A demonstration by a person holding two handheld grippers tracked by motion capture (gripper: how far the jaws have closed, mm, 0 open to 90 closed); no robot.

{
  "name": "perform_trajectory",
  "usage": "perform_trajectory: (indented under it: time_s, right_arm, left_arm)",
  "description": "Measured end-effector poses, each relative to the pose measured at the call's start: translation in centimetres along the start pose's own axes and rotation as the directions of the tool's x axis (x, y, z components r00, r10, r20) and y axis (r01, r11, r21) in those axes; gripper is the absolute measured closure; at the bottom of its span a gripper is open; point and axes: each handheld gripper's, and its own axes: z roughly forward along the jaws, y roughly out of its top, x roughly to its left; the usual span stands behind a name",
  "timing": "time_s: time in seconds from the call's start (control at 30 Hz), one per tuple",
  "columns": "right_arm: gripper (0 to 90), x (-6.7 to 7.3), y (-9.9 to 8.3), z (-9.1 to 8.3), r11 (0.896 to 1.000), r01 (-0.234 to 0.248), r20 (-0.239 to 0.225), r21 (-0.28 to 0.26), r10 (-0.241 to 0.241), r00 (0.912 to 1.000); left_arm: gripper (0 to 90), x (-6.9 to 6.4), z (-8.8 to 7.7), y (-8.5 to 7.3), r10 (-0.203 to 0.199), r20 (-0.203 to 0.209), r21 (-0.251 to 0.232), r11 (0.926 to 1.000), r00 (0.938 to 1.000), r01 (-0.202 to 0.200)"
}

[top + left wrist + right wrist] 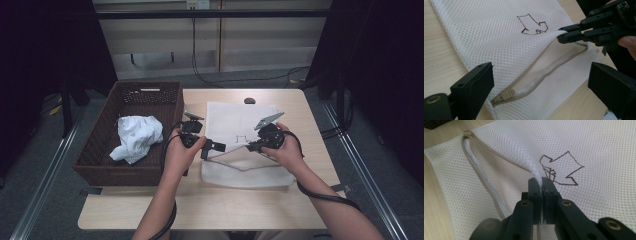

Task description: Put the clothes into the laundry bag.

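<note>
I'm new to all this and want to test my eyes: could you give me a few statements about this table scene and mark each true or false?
1. The right gripper pinches the mesh bag. True.
2. The left gripper is shut. False: its jaws stand open over the zip.
3. The basket holds a white cloth. True.
4. The bag's zip is fully closed. False: it gapes open.
</note>
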Motion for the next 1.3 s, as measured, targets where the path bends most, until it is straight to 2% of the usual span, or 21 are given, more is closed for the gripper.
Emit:
perform_trajectory:
  time_s: [0.13,0.17,0.47,0.5,0.53,0.57,0.6,0.7,1.0,1.03,1.1,1.3]
  right_arm:
    - [87.6,-0.1,0.4,-0.3,1.000,0.006,-0.004,-0.007,-0.006,1.0000]
    - [87.5,-0.2,0.5,-0.4,1.000,0.007,-0.005,-0.007,-0.007,1.0000]
    - [87.7,-0.4,1.4,-1.1,1.000,0.014,-0.003,-0.018,-0.014,0.9999]
    - [87.6,-0.4,1.5,-1.2,1.000,0.014,-0.007,-0.021,-0.014,0.9999]
    - [87.7,-0.5,1.5,-1.3,1.000,0.015,-0.009,-0.023,-0.015,0.9998]
    - [87.7,-0.4,1.6,-1.4,1.000,0.013,0.004,-0.020,-0.013,0.9999]
    - [87.7,-0.5,1.7,-1.4,1.000,0.012,-0.004,-0.024,-0.012,0.9999]
    - [87.7,-0.5,1.9,-1.5,1.000,0.018,-0.001,-0.021,-0.018,0.9998]
    - [87.8,-0.3,2.8,-2.0,0.999,0.028,-0.008,-0.033,-0.028,0.9996]
    - [87.8,-0.3,2.9,-2.0,0.999,0.030,-0.005,-0.036,-0.030,0.9995]
    - [87.8,-0.4,3.0,-2.1,0.999,0.032,-0.002,-0.036,-0.032,0.9995]
    - [87.8,-0.5,3.4,-2.6,0.999,0.030,0.002,-0.046,-0.030,0.9995]
  left_arm:
    - [6.4,-0.1,0.1,0.0,-0.017,0.003,-0.011,0.9998,0.9999,0.017]
    - [6.4,0.1,0.0,0.0,0.011,0.001,0.008,0.9999,0.9999,-0.011]
    - [6.4,0.1,0.0,0.0,0.020,-0.004,0.010,0.9998,0.9998,-0.020]
    - [6.4,-0.2,0.1,0.0,-0.009,-0.004,-0.015,0.9998,0.9999,0.009]
    - [6.4,-0.1,0.0,0.0,0.002,-0.006,-0.009,1.0000,1.0000,-0.002]
    - [6.4,-0.1,0.0,0.0,-0.006,-0.003,-0.012,0.9999,1.0000,0.006]
    - [6.4,0.1,-0.2,0.0,0.023,-0.007,0.007,0.9997,0.9997,-0.023]
    - [6.4,-0.1,0.0,0.0,-0.004,-0.001,-0.011,0.9999,1.0000,0.004]
    - [6.4,-0.2,-0.1,0.0,-0.001,-0.004,-0.011,0.9999,1.0000,0.001]
    - [6.4,0.0,-0.1,0.0,0.016,-0.005,-0.001,0.9999,0.9999,-0.016]
    - [6.4,0.0,-0.2,0.0,0.025,-0.006,0.003,0.9997,0.9997,-0.025]
    - [6.5,0.0,-0.2,0.0,0.030,-0.010,0.006,0.9995,0.9995,-0.030]
